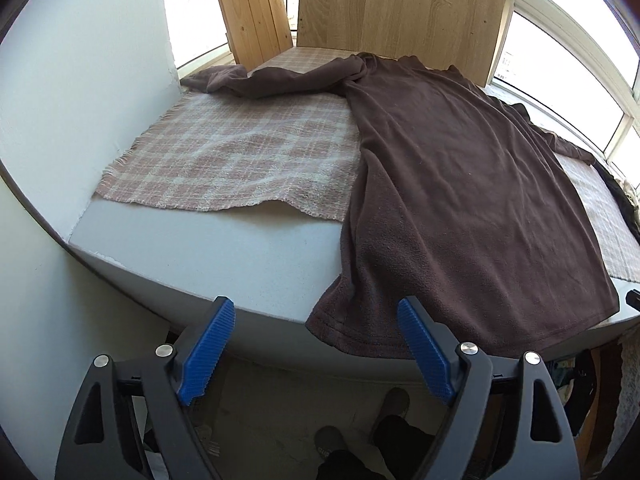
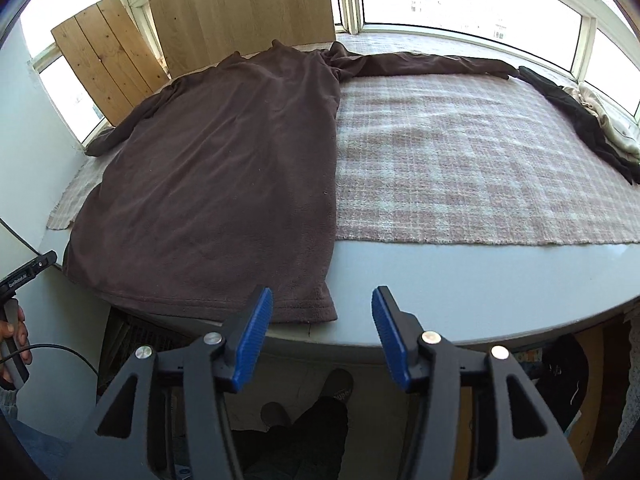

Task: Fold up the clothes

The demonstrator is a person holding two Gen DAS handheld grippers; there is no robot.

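A brown long-sleeved fleece garment (image 1: 460, 184) lies spread flat on a pink plaid blanket (image 1: 224, 160), its hem hanging slightly over the table's front edge. One sleeve (image 1: 272, 78) stretches left at the back. My left gripper (image 1: 316, 312) hovers open in front of the hem's left corner, nothing between its blue pads. In the right wrist view the garment (image 2: 224, 184) fills the left half, its other sleeve (image 2: 424, 65) reaching right. My right gripper (image 2: 322, 300) stands open just before the hem's right corner, holding nothing.
The grey table (image 1: 224, 256) ends in a rounded front edge. Two wooden boards (image 1: 400, 12) lean against the windows behind. A dark garment and a cream one (image 2: 600, 120) lie piled at the far right. A person's feet (image 2: 320, 396) show below; a hand (image 2: 12, 336) holds the other gripper's handle.
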